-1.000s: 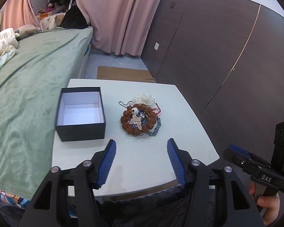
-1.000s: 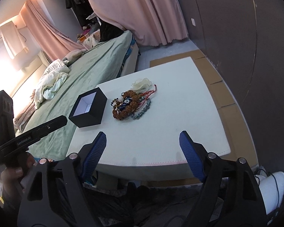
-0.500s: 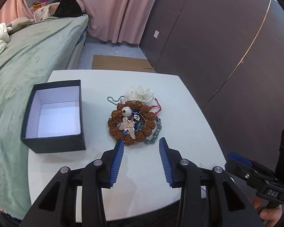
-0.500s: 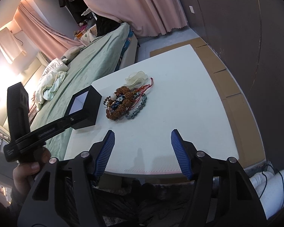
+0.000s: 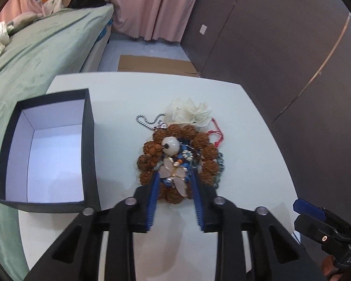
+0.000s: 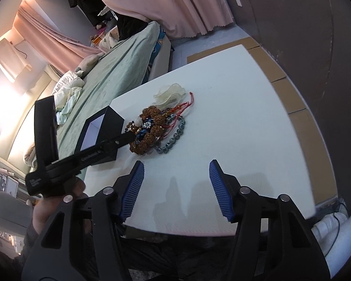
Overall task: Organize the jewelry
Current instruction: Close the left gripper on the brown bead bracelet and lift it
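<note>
A pile of jewelry lies mid-table: a brown seed-bead bracelet (image 5: pixel 199 145) with a white bead (image 5: pixel 171 144), a pale pink butterfly piece (image 5: pixel 174 173), a silver chain (image 5: pixel 145 122), a white fabric flower (image 5: pixel 189 112) and a red cord (image 5: pixel 218 135). My left gripper (image 5: pixel 174 178) is open, its blue fingertips on either side of the butterfly piece at the pile's near edge. An open black box (image 5: pixel 49 149) with a white inside stands to the left. My right gripper (image 6: pixel 176 173) is open and empty over the table's near part, short of the pile (image 6: pixel 152 128).
The white table (image 5: pixel 245 140) stands beside a green bed (image 5: pixel 35 53) on the left. A dark wall panel (image 5: pixel 280 46) runs along the right. Flat cardboard (image 5: pixel 156 63) lies on the floor beyond the table. Pink curtains hang at the back.
My left gripper has moved forward and down to the pile and narrowed around the butterfly piece. My right gripper has moved slightly forward and narrowed a little.
</note>
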### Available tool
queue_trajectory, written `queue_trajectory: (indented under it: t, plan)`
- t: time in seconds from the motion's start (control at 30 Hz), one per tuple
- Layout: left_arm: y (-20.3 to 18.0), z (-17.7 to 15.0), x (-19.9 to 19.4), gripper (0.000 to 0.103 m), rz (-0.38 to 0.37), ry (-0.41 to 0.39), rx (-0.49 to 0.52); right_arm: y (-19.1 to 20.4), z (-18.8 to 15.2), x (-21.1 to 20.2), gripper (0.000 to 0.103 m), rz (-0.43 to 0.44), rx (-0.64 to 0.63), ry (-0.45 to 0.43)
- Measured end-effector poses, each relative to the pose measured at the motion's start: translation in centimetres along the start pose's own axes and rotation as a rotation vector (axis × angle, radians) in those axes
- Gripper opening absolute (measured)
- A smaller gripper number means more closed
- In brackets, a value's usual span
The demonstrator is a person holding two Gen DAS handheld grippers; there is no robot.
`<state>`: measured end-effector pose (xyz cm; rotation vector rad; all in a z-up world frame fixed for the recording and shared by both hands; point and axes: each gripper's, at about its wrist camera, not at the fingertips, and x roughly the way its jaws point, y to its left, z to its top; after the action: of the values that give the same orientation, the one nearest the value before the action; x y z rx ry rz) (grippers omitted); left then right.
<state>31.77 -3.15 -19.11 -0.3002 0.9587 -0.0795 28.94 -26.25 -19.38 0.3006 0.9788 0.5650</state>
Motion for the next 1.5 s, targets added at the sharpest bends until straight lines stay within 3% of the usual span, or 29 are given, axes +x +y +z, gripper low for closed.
queue_trajectory:
  t: [0.1, 0.47, 0.87, 0.93, 1.03, 1.33, 1.37, 1.5]
  plan:
    - [0.8, 0.2, 0.1, 0.004, -0.014, 0.005, -0.020, 0.2, 0.5, 0.9, 0.054, 0.031, 0.020, 0.016]
    - [2.9, 0.4, -3.3, 0.000, -0.042, -0.055, -0.069, 2.2, 2.9, 5.5, 0.053, 0.144, 0.081, 0.060]
    - [3.8, 0.1, -8.6, 0.000, -0.054, -0.138, -0.101, 2.7, 4.4, 10.1, 0.049, 0.087, 0.139, 0.112]
    - [4.2, 0.0, -9.6, 0.000, -0.054, -0.160, -0.111, 2.5, 4.6, 10.5, 0.043, 0.077, 0.154, 0.115]
    - [4.8, 0.0, -11.2, 0.000, -0.052, -0.184, -0.125, 2.4, 5.1, 10.7, 0.014, 0.069, 0.162, 0.133]
    - [6.8, 0.3, -14.1, 0.000, -0.058, -0.237, -0.173, 5.9, 6.8, 6.7, 0.013, 0.123, 0.088, 0.060]
    - [6.9, 0.4, -14.3, 0.000, -0.062, -0.239, -0.178, 6.5, 6.9, 6.2, 0.001, 0.131, 0.072, 0.051]
    - [7.4, 0.8, -14.7, 0.000, -0.072, -0.248, -0.187, 8.9, 7.8, 4.5, 0.001, 0.152, 0.013, 0.018]
